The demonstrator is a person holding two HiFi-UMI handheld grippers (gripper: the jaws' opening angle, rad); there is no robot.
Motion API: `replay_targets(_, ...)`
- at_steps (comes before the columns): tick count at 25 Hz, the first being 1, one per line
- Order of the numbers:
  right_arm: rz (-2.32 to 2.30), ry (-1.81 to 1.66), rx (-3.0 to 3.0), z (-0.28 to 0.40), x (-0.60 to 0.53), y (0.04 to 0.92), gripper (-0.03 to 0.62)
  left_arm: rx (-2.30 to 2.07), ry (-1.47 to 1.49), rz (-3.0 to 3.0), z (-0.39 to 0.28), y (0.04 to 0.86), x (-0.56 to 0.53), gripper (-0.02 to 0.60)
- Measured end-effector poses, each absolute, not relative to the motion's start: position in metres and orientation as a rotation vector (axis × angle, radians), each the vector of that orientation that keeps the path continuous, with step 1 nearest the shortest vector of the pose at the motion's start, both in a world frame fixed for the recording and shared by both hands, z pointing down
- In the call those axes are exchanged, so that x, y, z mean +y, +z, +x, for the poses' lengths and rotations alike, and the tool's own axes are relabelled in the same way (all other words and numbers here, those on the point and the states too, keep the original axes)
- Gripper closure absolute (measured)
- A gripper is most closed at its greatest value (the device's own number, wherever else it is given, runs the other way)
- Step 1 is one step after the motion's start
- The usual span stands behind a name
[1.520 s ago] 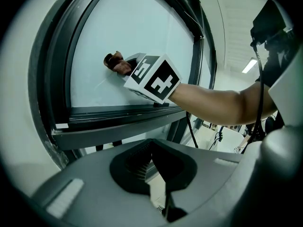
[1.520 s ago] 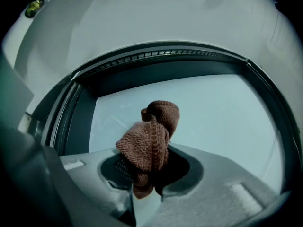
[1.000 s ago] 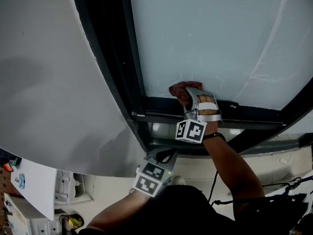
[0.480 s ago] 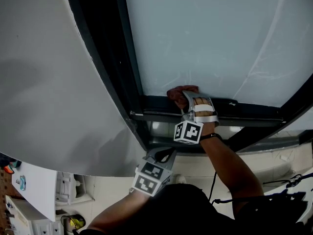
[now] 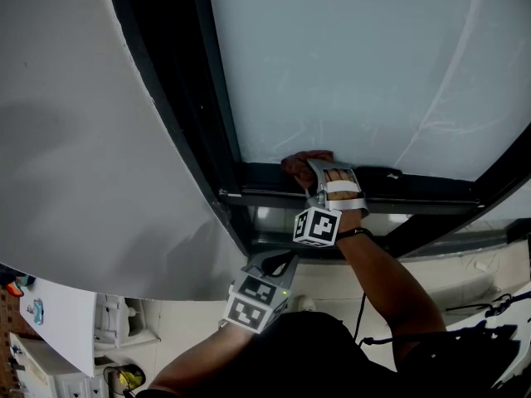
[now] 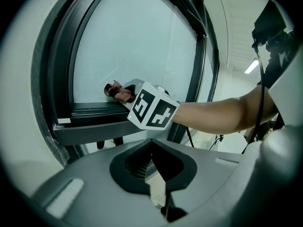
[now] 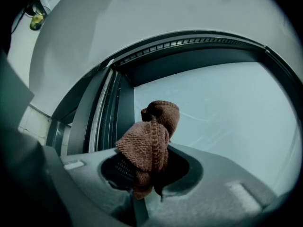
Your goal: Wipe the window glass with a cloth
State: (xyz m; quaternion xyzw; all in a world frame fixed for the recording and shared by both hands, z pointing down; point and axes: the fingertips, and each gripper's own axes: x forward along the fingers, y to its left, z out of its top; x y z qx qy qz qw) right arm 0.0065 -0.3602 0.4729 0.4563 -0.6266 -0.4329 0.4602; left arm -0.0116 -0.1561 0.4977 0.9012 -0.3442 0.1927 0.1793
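The right tool (image 5: 315, 172) is clamped on a brown cloth (image 5: 299, 162). The right gripper view shows the knitted fabric pinched between the two jaws, with a bunched fold standing up past their tips. In the head view the cloth sits at the bottom edge of the window glass (image 5: 357, 65), where the pane meets the dark bottom rail (image 5: 423, 191) of the window frame (image 5: 203, 98), close to the pane's lower left corner. Whether the cloth presses on the glass or only on the rail cannot be told from that view. The person's right forearm (image 5: 390, 280) reaches up to the tool, and the tool's marker cube (image 5: 317, 226) hangs just below the rail. The left tool (image 5: 274, 265) is held lower, beneath the frame and close to the person's body, well apart from the glass. In the left gripper view its jaws are closed together with nothing between them, and they point up towards the right tool and the cloth. Faint pale streaks (image 5: 436, 127) cross the right part of the pane. A plain white wall (image 5: 75, 139) runs along the left side of the frame.
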Motion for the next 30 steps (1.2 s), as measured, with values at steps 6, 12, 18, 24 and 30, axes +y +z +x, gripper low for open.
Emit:
replay_targets(6, 1.123, -1.077, -1.533, 0.006, -0.360, 0.475, 0.511, -0.977, 0.552, 2.547, -0.013, 0.497, -0.155, 0.564)
replay_targets(12, 1.113, -1.083, -1.519, 0.007, -0.359, 0.473, 0.511, -0.977, 0.536, 2.550, -0.012, 0.494, -0.153, 0.563)
replay_targets(18, 0.943, -0.908, -1.661, 0.003, -0.352, 0.463, 0.508, -0.958, 0.535, 2.560, -0.006, 0.492, -0.150, 0.565)
replay_targets(24, 0.972, -1.082, -1.672, 0.004, -0.325, 0.381, 0.508, -0.945, 0.544, 2.583, 0.003, 0.490, -0.152, 0.564)
replay_targets(30, 1.163, -1.266, -1.556, 0.031, -0.316, 0.278, 0.508, -0.934, 0.532, 2.609, 0.012, 0.484, -0.155, 0.565)
